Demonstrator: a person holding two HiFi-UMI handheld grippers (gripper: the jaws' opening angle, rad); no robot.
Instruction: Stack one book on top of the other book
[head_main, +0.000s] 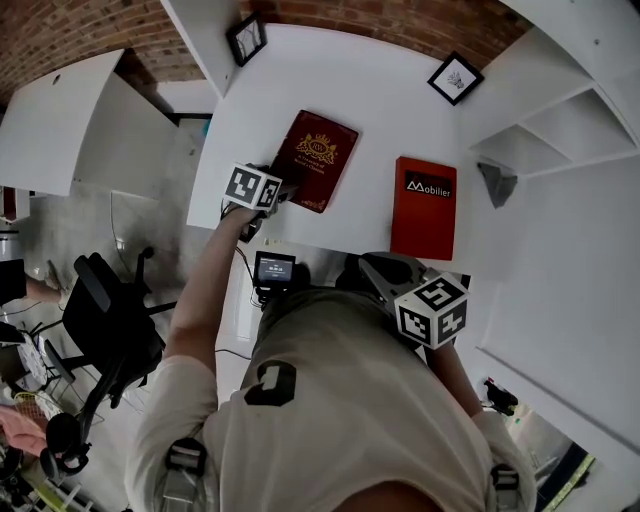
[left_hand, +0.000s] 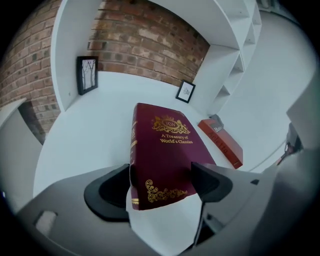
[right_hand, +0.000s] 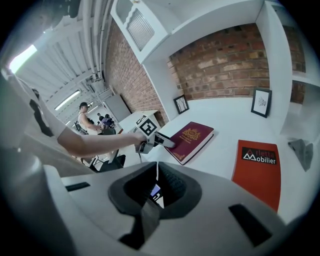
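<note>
Maroon book (left_hand: 167, 155): thick hardback with gilt stamping. It lies flat on the white table (head_main: 380, 90), skewed, its near corner over the table's front edge.
- Handling (judged): stiff boards, fairly heavy. The cover looks smooth, so it may slip under a light pinch. If lifted by one corner it is likely to sag or swing open at the fore-edge.
- Hold (judged): best taken across the thickness at the overhanging corner, close to the spine, where the block stays shut. A deeper bite would resist tipping better.

Red book (head_main: 424, 205): thinner and flat-faced, with a white logo on a dark label. It lies flat to the right of the maroon book, well apart from it and square to the table edge.
- Handling (judged): rigid, with a broad level top. It would make a sound base, though its glossy face may let a load slide.

Left gripper (left_hand: 162, 187): jaws spread wide. The maroon book's near corner sits between them, and the pads show no pinch on it yet.

Right gripper (right_hand: 156, 187): jaws together with nothing between them. It is held back near the person's body, short of the red book.

Status: the books are side by side and unstacked.
</note>
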